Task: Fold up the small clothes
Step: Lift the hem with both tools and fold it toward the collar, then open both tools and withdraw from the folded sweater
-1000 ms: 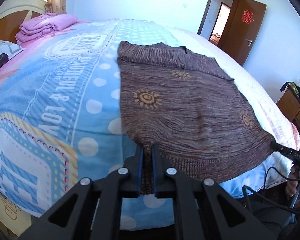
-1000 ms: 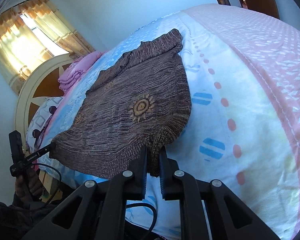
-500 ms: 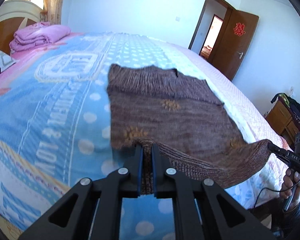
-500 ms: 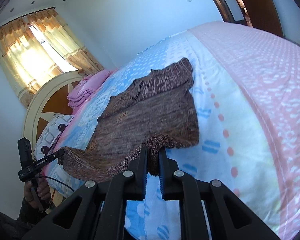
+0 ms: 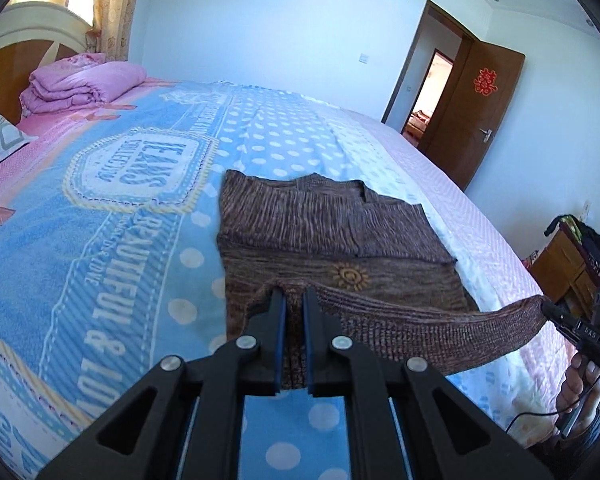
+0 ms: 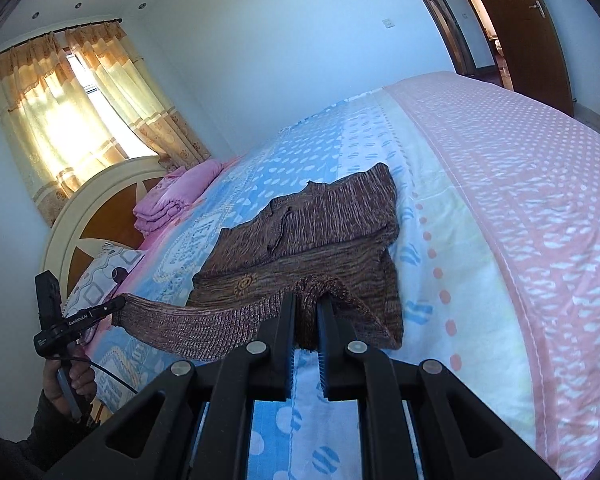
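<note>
You get bright daylight room, cool blue cast on walls. Light enters through sunlit window behind orange-and-cream patterned curtains (image 6: 72, 120); panes blown out white, curtains glowing. Strong fisheye bending: your view shows dark brown wooden door (image 5: 472, 108) leaning, bed covered in blue-and-pink patterned sheet (image 5: 112, 232) bulging. Black vignette in all corners. Brown knitted garment (image 6: 312, 224) sharp at centre, soft shadow beneath lifted hem. Edges slightly smeared. No glare elsewhere.
</note>
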Demonstrator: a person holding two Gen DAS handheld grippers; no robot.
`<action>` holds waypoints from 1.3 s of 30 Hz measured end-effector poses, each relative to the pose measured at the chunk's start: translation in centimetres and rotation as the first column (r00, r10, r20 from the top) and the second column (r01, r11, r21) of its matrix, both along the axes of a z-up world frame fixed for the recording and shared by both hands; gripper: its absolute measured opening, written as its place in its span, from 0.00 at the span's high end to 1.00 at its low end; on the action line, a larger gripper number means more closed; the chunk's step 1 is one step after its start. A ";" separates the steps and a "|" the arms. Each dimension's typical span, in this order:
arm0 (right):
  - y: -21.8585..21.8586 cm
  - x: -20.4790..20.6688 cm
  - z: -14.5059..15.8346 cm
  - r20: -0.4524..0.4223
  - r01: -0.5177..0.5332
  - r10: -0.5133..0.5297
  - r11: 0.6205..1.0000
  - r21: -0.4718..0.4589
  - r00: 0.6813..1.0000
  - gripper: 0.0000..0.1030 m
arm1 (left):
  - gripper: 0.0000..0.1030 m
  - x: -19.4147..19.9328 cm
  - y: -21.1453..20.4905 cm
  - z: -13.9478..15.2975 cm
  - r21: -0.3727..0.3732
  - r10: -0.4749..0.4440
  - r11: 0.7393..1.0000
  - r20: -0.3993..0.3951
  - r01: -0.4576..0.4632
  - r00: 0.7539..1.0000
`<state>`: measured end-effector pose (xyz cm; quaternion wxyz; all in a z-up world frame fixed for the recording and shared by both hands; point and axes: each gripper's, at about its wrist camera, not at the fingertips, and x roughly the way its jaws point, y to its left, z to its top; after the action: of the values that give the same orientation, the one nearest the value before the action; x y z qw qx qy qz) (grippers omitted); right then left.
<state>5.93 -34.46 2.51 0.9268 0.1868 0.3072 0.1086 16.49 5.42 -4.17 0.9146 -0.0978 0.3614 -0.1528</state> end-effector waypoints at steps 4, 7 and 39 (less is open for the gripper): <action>0.3 1.8 1.0 0.015 -0.009 0.009 1.000 -0.011 1.000 0.91 | 0.92 1.8 0.5 0.5 -0.005 0.028 1.000 0.001 -0.028 1.000; 0.8 3.5 2.0 0.032 -0.016 0.017 1.000 -0.019 0.999 0.91 | 0.92 3.0 0.6 1.0 -0.008 0.036 0.999 0.004 -0.036 0.999; 0.1 25.8 -0.4 -0.088 0.055 -0.068 0.988 -0.146 0.994 0.91 | 0.92 22.6 -3.0 -3.3 0.131 0.071 0.990 -0.094 -0.059 0.993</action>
<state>31.75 -34.34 2.15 0.9254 0.1340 0.3511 0.0488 39.12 2.45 -7.52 0.9046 -0.0582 0.4115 -0.0944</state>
